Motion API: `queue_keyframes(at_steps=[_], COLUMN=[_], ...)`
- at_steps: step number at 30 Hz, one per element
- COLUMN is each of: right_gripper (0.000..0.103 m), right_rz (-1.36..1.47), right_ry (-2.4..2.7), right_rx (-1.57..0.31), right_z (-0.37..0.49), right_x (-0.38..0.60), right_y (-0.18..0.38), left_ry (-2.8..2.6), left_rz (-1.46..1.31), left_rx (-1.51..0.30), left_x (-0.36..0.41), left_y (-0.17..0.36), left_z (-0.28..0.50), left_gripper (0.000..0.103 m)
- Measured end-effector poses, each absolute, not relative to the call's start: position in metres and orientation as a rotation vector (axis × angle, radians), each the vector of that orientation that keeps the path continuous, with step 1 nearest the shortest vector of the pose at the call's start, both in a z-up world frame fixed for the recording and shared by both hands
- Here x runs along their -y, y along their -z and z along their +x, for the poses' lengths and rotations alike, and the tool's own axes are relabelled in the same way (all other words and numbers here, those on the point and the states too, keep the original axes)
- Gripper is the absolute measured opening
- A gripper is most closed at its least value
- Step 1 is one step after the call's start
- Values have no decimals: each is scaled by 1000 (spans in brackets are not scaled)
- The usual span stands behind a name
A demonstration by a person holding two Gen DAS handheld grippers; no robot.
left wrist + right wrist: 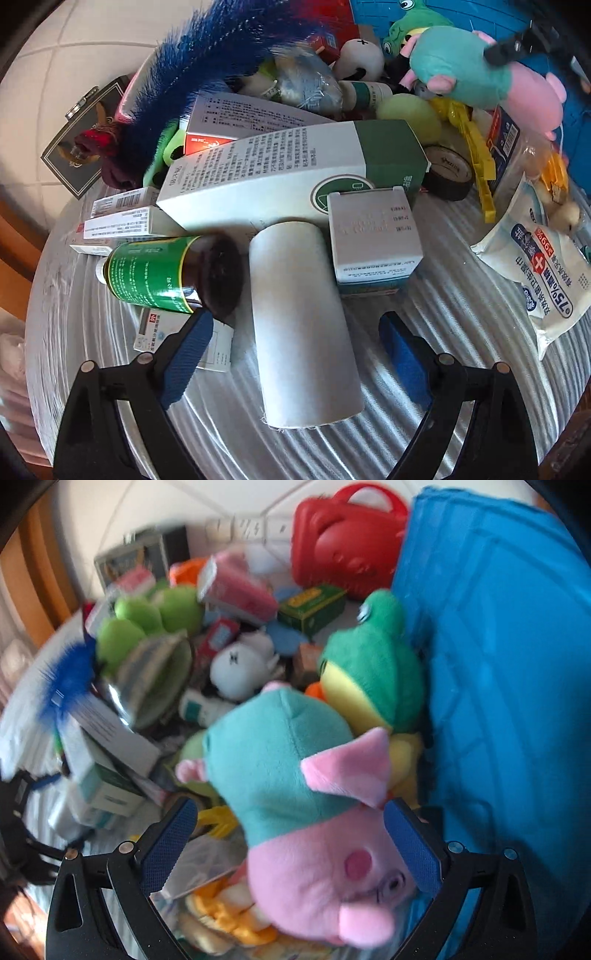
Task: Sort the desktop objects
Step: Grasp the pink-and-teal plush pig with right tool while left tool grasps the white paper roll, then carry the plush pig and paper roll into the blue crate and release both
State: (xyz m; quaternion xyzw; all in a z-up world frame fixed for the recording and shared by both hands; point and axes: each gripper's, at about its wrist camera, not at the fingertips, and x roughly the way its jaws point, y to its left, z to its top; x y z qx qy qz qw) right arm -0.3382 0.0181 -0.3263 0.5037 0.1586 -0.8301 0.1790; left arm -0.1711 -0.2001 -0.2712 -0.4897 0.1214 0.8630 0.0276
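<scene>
My left gripper (295, 354) is open, its blue pads on either side of a white cardboard roll (301, 325) lying on the striped cloth (443, 332); the pads do not touch it. A green-labelled brown bottle (166, 273) lies just left of the roll. A small white box (373, 236) and a long white-and-green box (295, 173) lie behind it. My right gripper (291, 849) is open around a pink pig plush in a teal dress (306, 812), whose head lies between the pads. The plush also shows in the left wrist view (476, 74).
A green frog plush (373, 664), blue storage bin (509, 664) and red case (347, 542) stand behind the pig. A blue feather (207, 74), black tape roll (448, 171), wipes packet (543, 266), yellow clip (476, 155) and medicine boxes (125, 221) crowd the table.
</scene>
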Motion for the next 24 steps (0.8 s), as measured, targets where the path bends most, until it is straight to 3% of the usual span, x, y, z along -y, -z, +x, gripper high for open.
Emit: queue_keyframes(at_steps=[2,4,6,8,12,13,15,17,24], right_gripper=[102,102,102,102,99,91,77,72,70], right_rz=[1473,1496,1522,1545,1535,1518,1476,1449,1384], right_ry=[2328,2316,2308,2313,2354,2364,2389,2412,2451], right_rx=[-585,-715,-689,-646,-678,-696,-681,-627,-413], right_z=[-345,-350,-355,-362,-363,-361,-354,-347,-312], right_x=[-11,-4,-4,-6,-2,-2,-4,-10,-22], right_y=[342,356,364,371,382,383,377,367,340], left_ry=[-2623,-2638,-2639,-2648,-2653,-2636,-2607,-2574,-2609], left_rz=[-1501,-1517,-1580,-1581,-1562,-1548,-1528,-1536,-1518], left_rx=[-216,-201,-173,10,-24,-41,-73,-50,-17], left_x=[200,199,206,223,228,228,229,238,266], left_y=[268,273,285,287,286,284,276,272,250], left_z=[-167,-162,-163,-166,-174,-172,-166,-157,-120], left_gripper=[91,91,91,91,89,85,46,46,45])
